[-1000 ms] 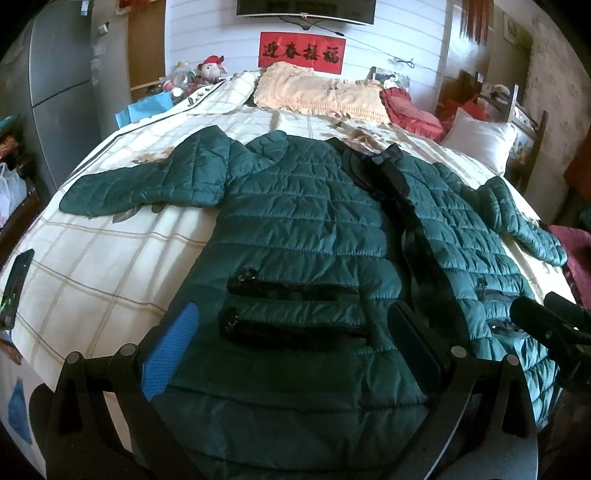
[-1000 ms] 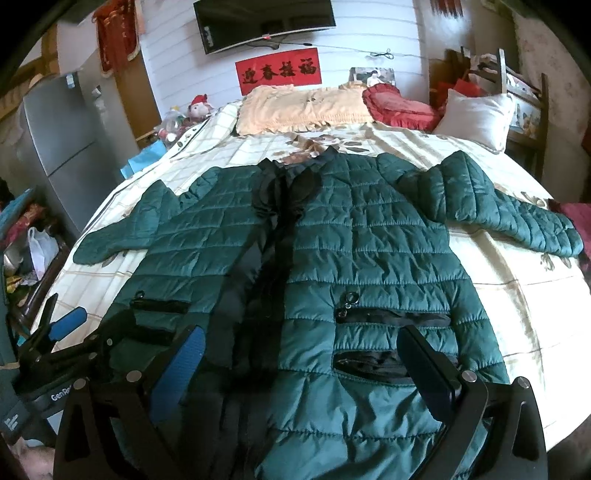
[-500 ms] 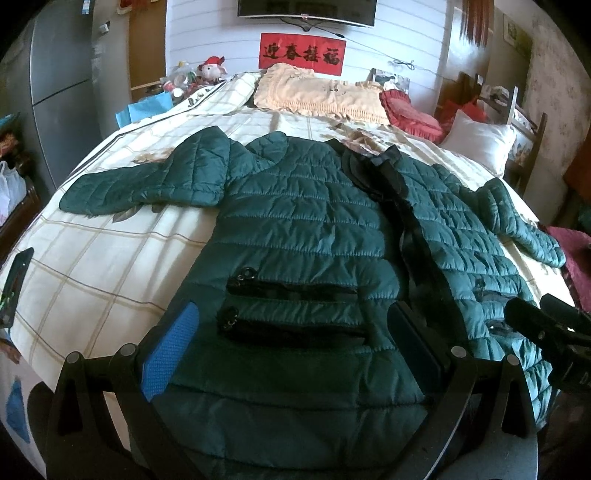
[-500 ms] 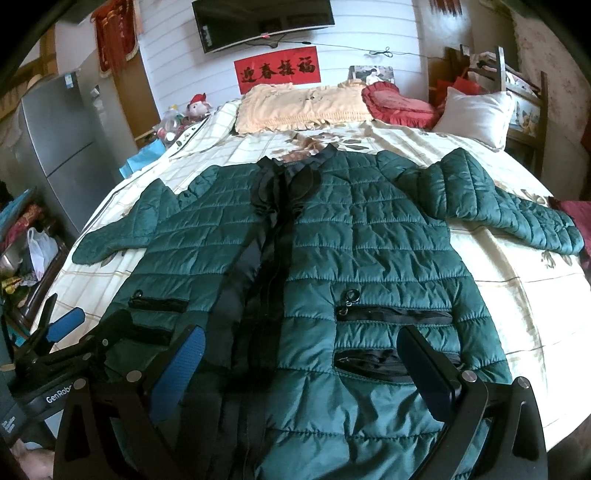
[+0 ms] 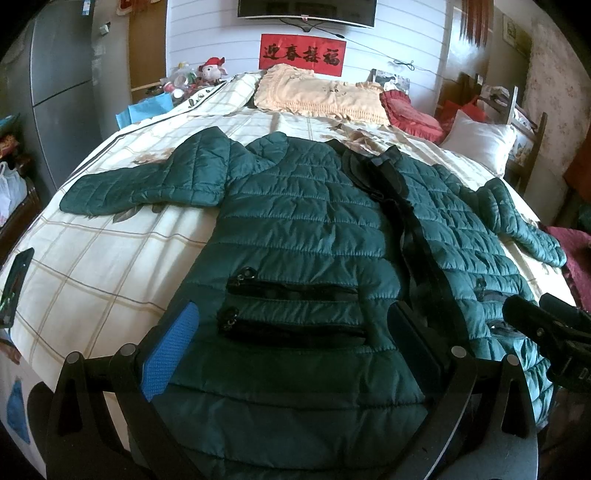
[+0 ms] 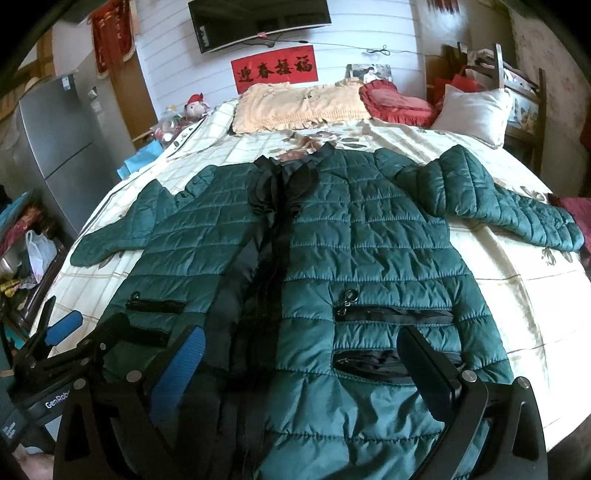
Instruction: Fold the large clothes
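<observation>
Red banner point(image 5: 302, 54) under TV point(image 5: 306, 12); pillows point(image 5: 320, 94); fridge point(image 5: 55, 92).

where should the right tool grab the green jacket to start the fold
Probably the bottom hem of the green jacket, below the lower zip pocket, coming in low from the foot of the bed. The jacket lies flat, front up, hem nearest the open right tool, so that edge is the easiest to pinch.

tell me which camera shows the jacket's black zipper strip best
The right wrist view: the black zipper strip runs up the middle of the green jacket from near the hem to the collar, almost head-on. In the left wrist view the same strip sits off to the right, slanted, and its lower end passes behind that claw's finger.
</observation>
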